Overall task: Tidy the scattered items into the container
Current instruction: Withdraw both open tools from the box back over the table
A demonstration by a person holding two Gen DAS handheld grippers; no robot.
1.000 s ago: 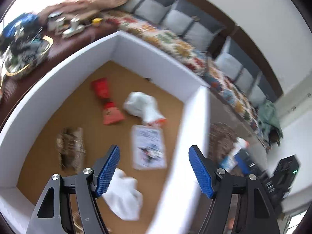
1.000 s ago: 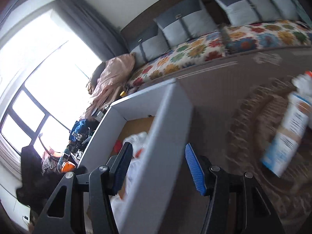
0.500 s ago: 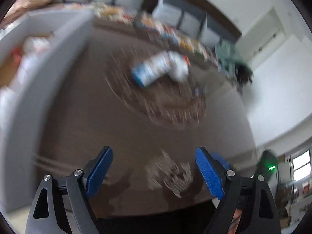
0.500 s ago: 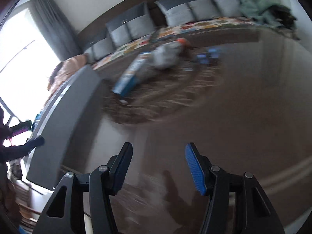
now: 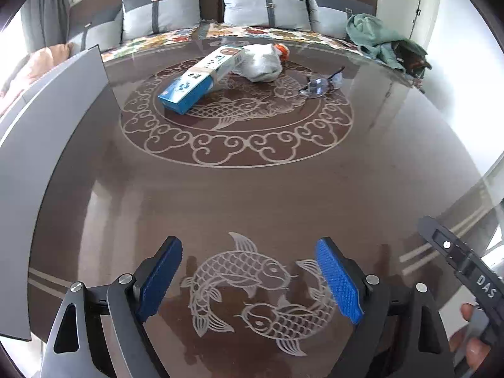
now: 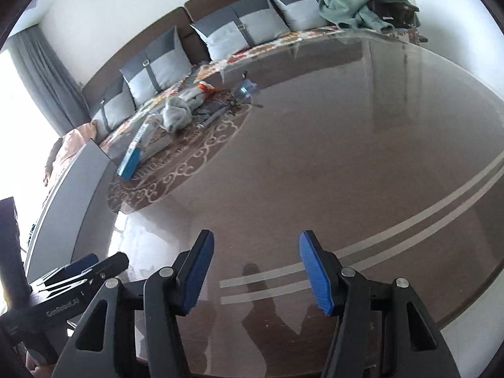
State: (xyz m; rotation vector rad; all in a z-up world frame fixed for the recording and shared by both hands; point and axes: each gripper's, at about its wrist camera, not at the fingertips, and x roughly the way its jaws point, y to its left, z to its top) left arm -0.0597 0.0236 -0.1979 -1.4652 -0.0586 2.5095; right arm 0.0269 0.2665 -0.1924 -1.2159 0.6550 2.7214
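Left tool (image 5: 249,275) gapes over bare table (image 5: 252,195).

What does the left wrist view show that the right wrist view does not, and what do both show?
Only the left wrist view shows the two fish patterns between the open left gripper fingers. Only the right wrist view shows the double stripe beyond the open right gripper, and a bright window. Both show the blue and white box, the white bundle, the glasses, the container wall and the sofa cushions.

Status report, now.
Left gripper and right gripper open, empty. Box, cloth bundle, glasses on table, outside container. Path clear.
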